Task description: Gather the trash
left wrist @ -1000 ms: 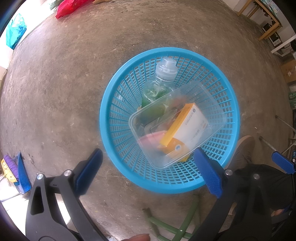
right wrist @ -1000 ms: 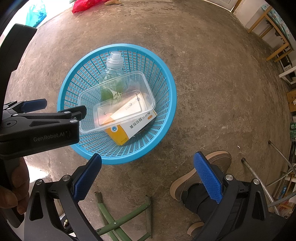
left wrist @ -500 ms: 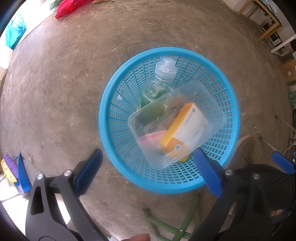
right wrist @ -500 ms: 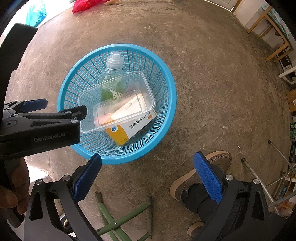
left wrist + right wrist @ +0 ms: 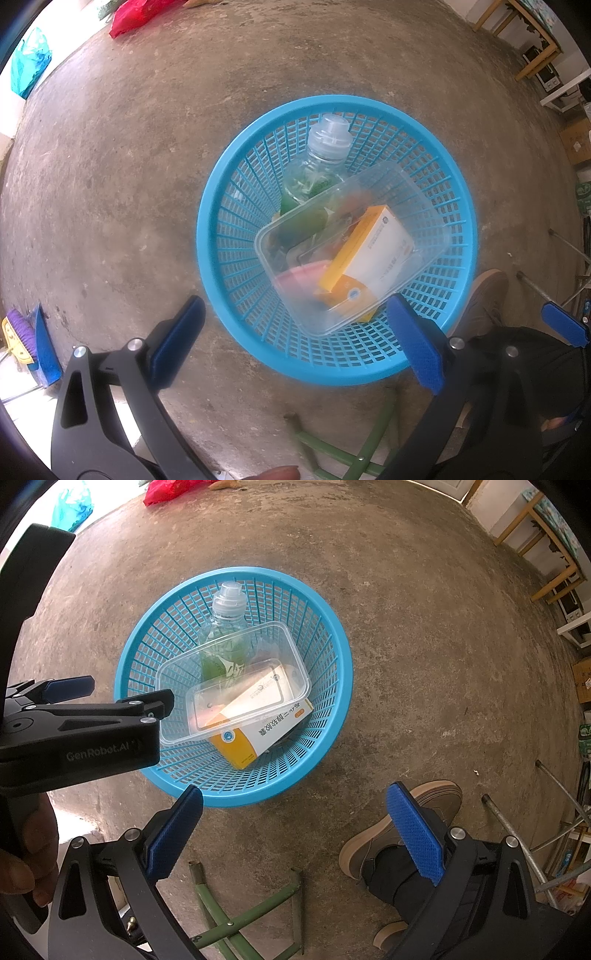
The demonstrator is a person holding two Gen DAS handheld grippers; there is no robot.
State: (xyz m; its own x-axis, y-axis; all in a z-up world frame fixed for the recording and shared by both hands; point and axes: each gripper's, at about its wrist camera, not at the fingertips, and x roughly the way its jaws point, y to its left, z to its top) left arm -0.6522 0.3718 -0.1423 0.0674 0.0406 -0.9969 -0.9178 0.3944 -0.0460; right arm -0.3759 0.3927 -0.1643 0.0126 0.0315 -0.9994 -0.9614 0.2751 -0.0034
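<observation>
Both left tongs (image 5: 295,339) and right tongs (image 5: 295,830) wide open, empty, above round blue plastic basket (image 5: 332,657) holding clear bottle (image 5: 225,627), clear rectangular tub (image 5: 236,672), orange-white carton (image 5: 266,727).

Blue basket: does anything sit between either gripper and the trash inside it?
Nothing visible does. The blue basket is open-topped; the clear container, box and bottle lie exposed. Left gripper and right gripper hover open, empty.

Blue basket (image 5: 334,716) holds bottle (image 5: 225,627), clear container (image 5: 236,679), box (image 5: 266,727).
</observation>
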